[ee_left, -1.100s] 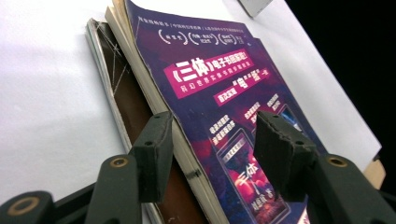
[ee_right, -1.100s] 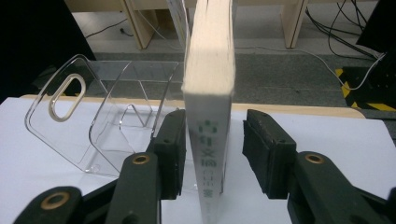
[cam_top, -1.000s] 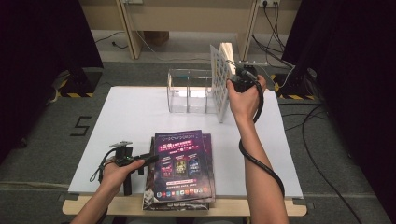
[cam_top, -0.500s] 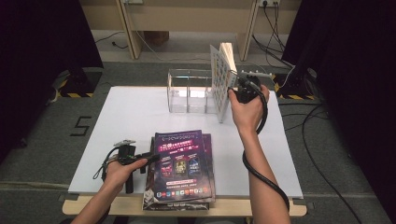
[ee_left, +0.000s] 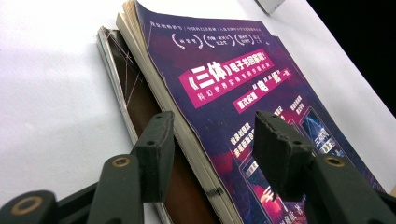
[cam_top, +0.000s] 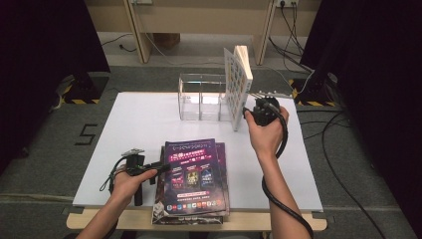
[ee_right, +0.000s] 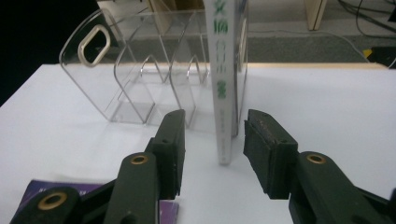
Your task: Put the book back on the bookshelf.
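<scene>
Presently: left gripper (ee_left: 212, 144), open, jaws straddling top magazine (ee_left: 243, 93) of stack at bench (cam_top: 139, 119) front edge. Right gripper (ee_right: 212, 140), open, astride upright book (ee_right: 227, 70) in clear rack (ee_right: 135, 70), rear edge.

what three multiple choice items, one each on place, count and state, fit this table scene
1. Where does the white book stand?
A. at the right end of the clear rack
B. flat on the magazines
C. on the floor

2. How many open compartments of the rack can be counted left of the book in the high view?
A. one
B. two
C. five

3. How is the left hand-held gripper?
A. shut on the white book
B. open, straddling the edge of the top magazine
C. lying loose on the floor

Answers: 1 A, the book stands upright at the rack's right end. 2 B, one divider splits the clear part. 3 B, its jaws stand apart on either side of the magazine's edge.
</scene>
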`<state>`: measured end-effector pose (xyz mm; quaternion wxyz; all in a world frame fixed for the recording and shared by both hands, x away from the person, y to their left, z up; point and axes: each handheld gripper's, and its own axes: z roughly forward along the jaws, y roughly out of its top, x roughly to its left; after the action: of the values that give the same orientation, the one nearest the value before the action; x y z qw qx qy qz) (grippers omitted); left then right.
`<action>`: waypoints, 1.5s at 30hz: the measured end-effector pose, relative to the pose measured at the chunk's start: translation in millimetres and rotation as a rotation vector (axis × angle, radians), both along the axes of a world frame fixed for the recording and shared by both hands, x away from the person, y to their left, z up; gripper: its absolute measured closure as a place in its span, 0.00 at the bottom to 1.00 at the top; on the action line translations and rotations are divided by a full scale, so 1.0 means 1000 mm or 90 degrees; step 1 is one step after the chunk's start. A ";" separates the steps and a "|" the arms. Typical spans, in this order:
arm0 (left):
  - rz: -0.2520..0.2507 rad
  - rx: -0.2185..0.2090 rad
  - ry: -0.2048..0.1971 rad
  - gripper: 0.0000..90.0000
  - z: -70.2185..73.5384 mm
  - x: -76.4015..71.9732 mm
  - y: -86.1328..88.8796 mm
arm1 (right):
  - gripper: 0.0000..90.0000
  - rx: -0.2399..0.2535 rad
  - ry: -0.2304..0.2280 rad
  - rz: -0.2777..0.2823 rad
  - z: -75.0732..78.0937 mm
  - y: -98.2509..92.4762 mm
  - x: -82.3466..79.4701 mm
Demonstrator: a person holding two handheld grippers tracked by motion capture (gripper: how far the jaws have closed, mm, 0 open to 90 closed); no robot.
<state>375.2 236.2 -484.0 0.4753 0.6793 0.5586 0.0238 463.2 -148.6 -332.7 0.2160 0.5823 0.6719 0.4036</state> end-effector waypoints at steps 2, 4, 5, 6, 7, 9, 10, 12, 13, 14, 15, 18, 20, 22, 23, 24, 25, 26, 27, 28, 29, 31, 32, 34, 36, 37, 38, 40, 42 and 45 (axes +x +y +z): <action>-0.001 0.000 0.001 0.55 -0.001 0.000 0.000 | 0.65 0.004 0.013 0.011 -0.009 0.001 -0.007; 0.001 0.002 0.003 0.56 -0.001 0.000 -0.001 | 0.65 0.006 0.019 0.015 -0.013 0.002 -0.009; 0.001 0.000 0.005 0.57 -0.002 0.000 -0.001 | 0.65 0.008 0.029 0.023 -0.020 0.003 -0.014; 0.002 0.000 0.005 0.57 -0.002 0.000 -0.001 | 0.65 0.008 0.029 0.023 -0.020 0.003 -0.014; 0.004 0.002 0.004 0.57 -0.002 0.000 -0.002 | 0.65 0.008 0.035 0.026 -0.024 0.004 -0.016; 0.011 0.005 0.001 0.58 -0.002 0.001 -0.001 | 0.65 0.004 0.046 0.034 -0.033 0.005 -0.020; 0.013 0.008 0.000 0.58 -0.003 0.001 -0.001 | 0.65 0.003 0.053 0.035 -0.038 0.007 -0.022; 0.020 0.008 0.002 0.59 -0.003 0.001 0.000 | 0.65 -0.004 0.067 0.044 -0.047 0.009 -0.025; 0.024 0.009 0.002 0.59 -0.003 0.001 0.000 | 0.64 -0.009 0.074 0.049 -0.051 0.010 -0.026; 0.025 0.011 0.001 0.60 -0.004 0.001 0.001 | 0.65 -0.015 0.089 0.061 -0.060 0.013 -0.029; 0.027 0.013 0.001 0.60 -0.004 0.001 0.001 | 0.65 -0.015 0.089 0.061 -0.060 0.013 -0.029; 0.026 0.011 0.004 0.62 -0.006 0.002 0.000 | 0.65 -0.020 0.113 0.080 -0.073 0.020 -0.032; 0.029 0.012 0.004 0.63 -0.007 0.002 -0.001 | 0.65 -0.021 0.134 0.091 -0.083 0.026 -0.034; 0.030 0.008 0.005 0.64 -0.008 0.002 -0.002 | 0.65 -0.025 0.148 0.104 -0.091 0.031 -0.036; 0.029 0.008 0.006 0.64 -0.008 0.002 -0.003 | 0.65 -0.026 0.152 0.107 -0.093 0.033 -0.036; 0.028 0.010 0.008 0.64 -0.009 0.003 -0.003 | 0.65 -0.023 0.162 0.119 -0.101 0.039 -0.037; 0.028 0.010 0.008 0.64 -0.009 0.003 -0.003 | 0.65 -0.023 0.162 0.119 -0.101 0.039 -0.037; 0.030 0.009 0.008 0.65 -0.010 0.003 -0.003 | 0.65 -0.020 0.172 0.126 -0.107 0.044 -0.038; 0.031 0.007 0.009 0.65 -0.010 0.003 -0.003 | 0.65 -0.022 0.175 0.130 -0.109 0.047 -0.038; 0.030 0.007 0.010 0.65 -0.010 0.003 -0.003 | 0.65 -0.022 0.175 0.130 -0.109 0.047 -0.038; 0.030 0.006 0.009 0.65 -0.010 0.003 -0.003 | 0.65 -0.025 0.176 0.135 -0.112 0.049 -0.039; 0.030 0.000 0.012 0.66 -0.010 0.004 -0.004 | 0.65 -0.025 0.183 0.143 -0.115 0.054 -0.039; 0.030 -0.002 0.013 0.67 -0.011 0.004 -0.004 | 0.65 -0.027 0.186 0.147 -0.117 0.056 -0.039; 0.030 -0.002 0.013 0.68 -0.011 0.004 -0.005 | 0.65 -0.028 0.190 0.151 -0.119 0.060 -0.039; 0.031 -0.001 0.012 0.68 -0.011 0.004 -0.005 | 0.65 -0.030 0.188 0.156 -0.121 0.062 -0.038; 0.031 -0.003 0.014 0.68 -0.011 0.004 -0.005 | 0.65 -0.028 0.194 0.153 -0.121 0.064 -0.039; 0.031 -0.004 0.014 0.68 -0.011 0.004 -0.004 | 0.65 -0.028 0.195 0.158 -0.122 0.065 -0.038; 0.034 -0.005 0.013 0.69 -0.011 0.003 -0.005 | 0.65 -0.031 0.197 0.161 -0.124 0.067 -0.038; 0.036 -0.003 0.013 0.69 -0.010 0.003 -0.005 | 0.65 -0.031 0.201 0.166 -0.126 0.069 -0.039; 0.040 -0.009 0.010 0.71 -0.008 0.002 -0.005 | 0.65 -0.031 0.204 0.170 -0.129 0.073 -0.040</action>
<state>377.4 231.6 -492.4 0.4748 0.6582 0.5836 0.0291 423.1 -76.0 -461.8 0.0649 0.5396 0.7784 0.3142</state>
